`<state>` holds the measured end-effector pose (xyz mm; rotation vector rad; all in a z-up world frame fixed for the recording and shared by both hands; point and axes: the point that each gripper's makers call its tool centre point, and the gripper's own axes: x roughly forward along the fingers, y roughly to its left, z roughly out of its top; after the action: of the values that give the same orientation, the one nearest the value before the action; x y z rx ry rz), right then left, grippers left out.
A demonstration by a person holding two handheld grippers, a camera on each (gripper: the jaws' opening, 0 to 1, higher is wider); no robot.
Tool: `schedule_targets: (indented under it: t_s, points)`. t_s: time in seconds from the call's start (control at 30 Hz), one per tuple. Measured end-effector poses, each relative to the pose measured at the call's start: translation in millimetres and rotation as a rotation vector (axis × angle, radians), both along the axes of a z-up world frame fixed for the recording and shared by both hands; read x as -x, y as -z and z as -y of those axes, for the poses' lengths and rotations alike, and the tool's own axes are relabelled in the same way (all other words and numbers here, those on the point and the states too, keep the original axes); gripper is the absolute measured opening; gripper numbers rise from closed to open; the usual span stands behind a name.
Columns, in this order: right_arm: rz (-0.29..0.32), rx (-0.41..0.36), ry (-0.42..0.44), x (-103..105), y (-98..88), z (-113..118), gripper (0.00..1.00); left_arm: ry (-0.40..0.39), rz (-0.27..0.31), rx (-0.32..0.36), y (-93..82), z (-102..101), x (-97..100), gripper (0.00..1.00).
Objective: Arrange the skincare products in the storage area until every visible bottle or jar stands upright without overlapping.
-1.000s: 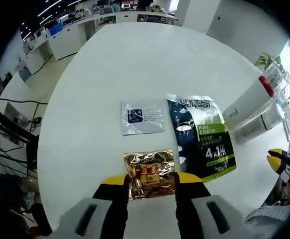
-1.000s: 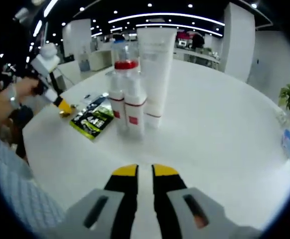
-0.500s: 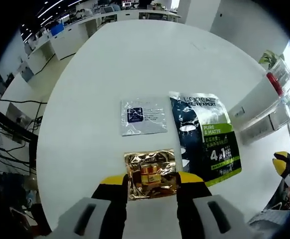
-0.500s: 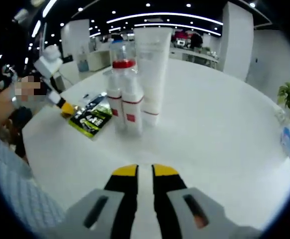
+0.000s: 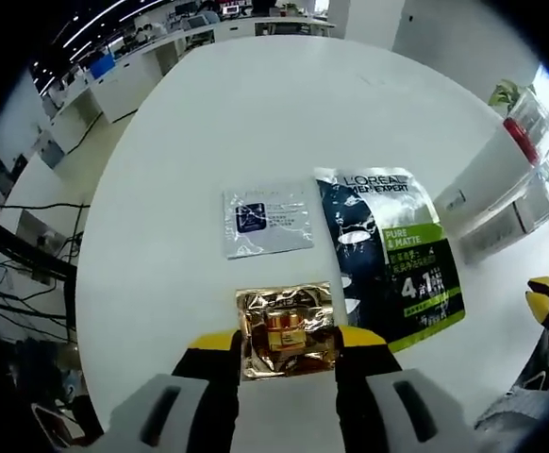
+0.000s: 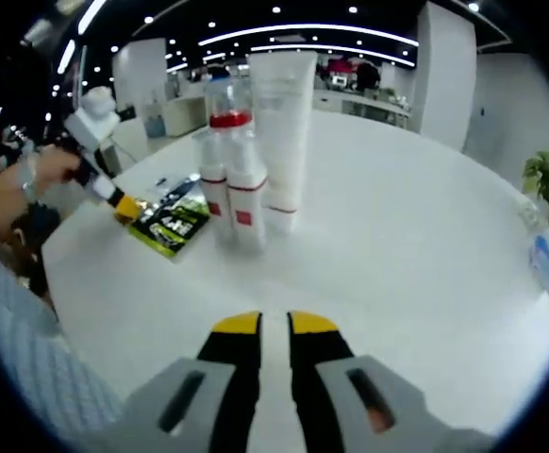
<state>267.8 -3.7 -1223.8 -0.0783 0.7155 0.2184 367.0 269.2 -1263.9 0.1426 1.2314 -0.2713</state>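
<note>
In the left gripper view the left gripper (image 5: 288,342) has its jaws spread wide, one on each side of the near edge of a gold foil sachet (image 5: 286,328) lying flat on the white desk (image 5: 256,123); whether the tips touch the foil cannot be told. Just beyond it lies a silver sachet (image 5: 267,220), and beside both lies a dark L'Oréal Men Expert packet (image 5: 390,253) with a green panel. In the right gripper view the right gripper (image 6: 274,326) hangs over bare desk with its jaws nearly together and nothing between them. Farther off stand two small red-banded white bottles (image 6: 236,196), a clear red-capped bottle (image 6: 227,109) behind them, and a tall white tube (image 6: 281,132), all upright and close together.
</note>
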Motion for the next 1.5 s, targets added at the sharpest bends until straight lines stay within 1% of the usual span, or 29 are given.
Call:
schedule_targets:
  t_s: [0.07, 0.2, 0.4, 0.47, 0.57, 0.63, 0.77, 0.83, 0.9, 0.93, 0.97, 1.0, 1.1, 1.13, 1.17, 1.2, 1.23, 1.27, 1.33, 1.37, 1.43, 1.47, 1.5]
  points:
    - [-0.002, -0.001, -0.002, 0.5, 0.7, -0.3, 0.09, 0.007, 0.003, -0.007, 0.2, 0.1, 0.0, 0.4]
    - [0.0, -0.001, -0.004, 0.8, 0.4, -0.9, 0.09, 0.0, 0.01, -0.001, -0.1, -0.7, -0.7, 0.4]
    - [0.002, -0.002, -0.007, 1.2, -0.4, -0.8, 0.09, 0.012, 0.032, -0.005, -0.7, -2.5, -1.0, 0.4]
    - [0.004, -0.001, -0.011, 0.8, -0.8, -1.1, 0.09, 0.008, 0.061, -0.01, -4.8, -4.3, -2.7, 0.41]
    - [0.005, -0.002, -0.014, -0.7, -1.0, -0.9, 0.09, -0.001, 0.095, 0.013, -11.2, -5.4, -6.6, 0.42]
    - [0.009, -0.001, -0.021, -2.7, -1.7, -2.2, 0.09, -0.006, 0.103, 0.035, -14.5, -4.6, -7.4, 0.46]
    - [0.014, -0.002, -0.03, -5.0, -2.9, -3.6, 0.09, -0.007, 0.106, 0.058, -17.4, -2.9, -5.7, 0.46]
    - [0.023, -0.006, -0.035, -6.6, -4.7, -3.7, 0.09, -0.008, 0.118, 0.086, -22.6, 0.1, -4.8, 0.46]
    - [0.041, -0.015, -0.034, -9.6, -8.6, -1.0, 0.1, -0.013, 0.173, 0.136, -35.6, 3.5, -7.2, 0.47]
    - [0.045, -0.017, -0.033, -10.4, -9.3, -0.3, 0.1, -0.013, 0.18, 0.14, -37.3, 3.3, -7.2, 0.47]
    - [0.073, -0.035, -0.028, -13.9, -14.2, 1.5, 0.1, -0.012, 0.217, 0.164, -46.2, 3.3, -7.1, 0.47]
    - [0.082, -0.039, -0.029, -14.8, -16.1, 2.5, 0.1, -0.016, 0.236, 0.172, -50.2, 2.1, -6.8, 0.47]
    - [0.119, -0.037, -0.039, -18.3, -22.8, 4.5, 0.13, -0.015, 0.268, 0.207, -61.4, 1.3, -2.4, 0.47]
    - [0.146, -0.046, -0.044, -20.4, -28.5, 4.7, 0.15, -0.023, 0.313, 0.247, -71.0, 2.1, -1.6, 0.47]
    - [0.161, -0.056, -0.047, -21.3, -31.9, 4.5, 0.17, -0.018, 0.334, 0.267, -75.8, 2.4, -0.7, 0.47]
    - [0.167, -0.06, -0.047, -21.7, -33.2, 4.8, 0.18, -0.017, 0.344, 0.276, -78.0, 2.4, -0.2, 0.48]
    - [0.205, -0.096, -0.037, -23.7, -42.1, 6.3, 0.18, -0.021, 0.383, 0.308, -86.4, 2.0, 1.4, 0.48]
    - [0.219, -0.114, -0.022, -24.7, -45.4, 7.9, 0.18, -0.03, 0.419, 0.327, -92.4, 0.1, 2.7, 0.5]
    - [0.247, -0.139, -0.008, -25.3, -52.1, 12.8, 0.21, -0.001, 0.491, 0.335, -102.1, -2.7, 5.5, 0.52]
    - [0.25, -0.141, -0.007, -25.2, -52.7, 13.9, 0.22, 0.001, 0.512, 0.33, -103.8, -4.1, 4.8, 0.55]
    - [0.282, -0.148, 0.003, -24.6, -57.8, 21.1, 0.25, 0.028, 0.584, 0.316, -108.1, -9.5, 8.8, 0.63]
    - [0.295, -0.146, 0.002, -24.4, -59.4, 23.1, 0.26, 0.032, 0.604, 0.326, -108.4, -10.1, 11.1, 0.64]
    - [0.303, -0.146, 0.003, -24.3, -60.3, 24.2, 0.27, 0.035, 0.607, 0.328, -108.0, -10.3, 12.8, 0.65]
